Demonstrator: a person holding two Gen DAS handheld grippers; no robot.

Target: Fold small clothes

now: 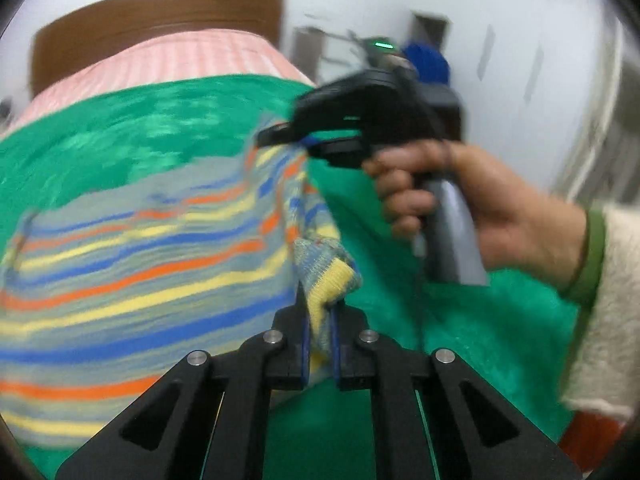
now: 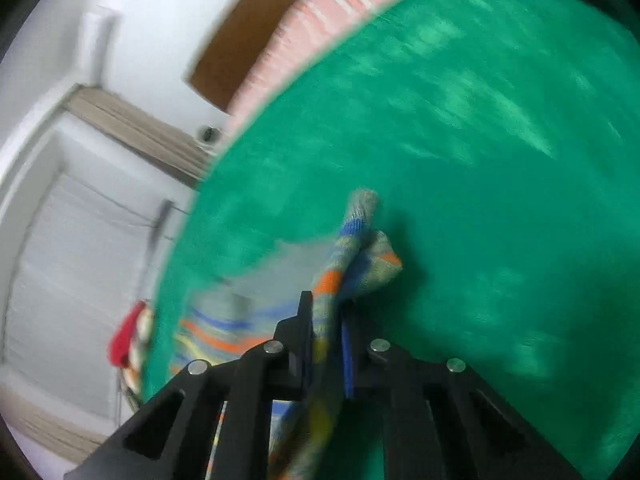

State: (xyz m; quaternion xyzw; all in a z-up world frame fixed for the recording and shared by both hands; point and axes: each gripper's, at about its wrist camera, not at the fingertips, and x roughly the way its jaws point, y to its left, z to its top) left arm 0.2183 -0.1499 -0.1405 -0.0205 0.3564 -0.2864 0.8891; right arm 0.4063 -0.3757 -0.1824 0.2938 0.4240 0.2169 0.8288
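A small knitted sweater (image 1: 132,264) with grey, blue, orange and yellow stripes lies spread on a green blanket (image 1: 120,136). My left gripper (image 1: 320,312) is shut on the sweater's yellow-edged cuff. My right gripper (image 1: 288,136) shows in the left wrist view, held by a hand, shut on the sweater's far edge. In the right wrist view my right gripper (image 2: 326,312) is shut on a bunched fold of the sweater (image 2: 352,256) above the green blanket (image 2: 480,160). Both views are blurred.
A pink striped cover (image 1: 180,56) and a brown headboard (image 1: 160,8) lie beyond the blanket. White walls and cupboards (image 1: 520,80) stand to the right. A red item (image 2: 124,336) hangs by the bed edge.
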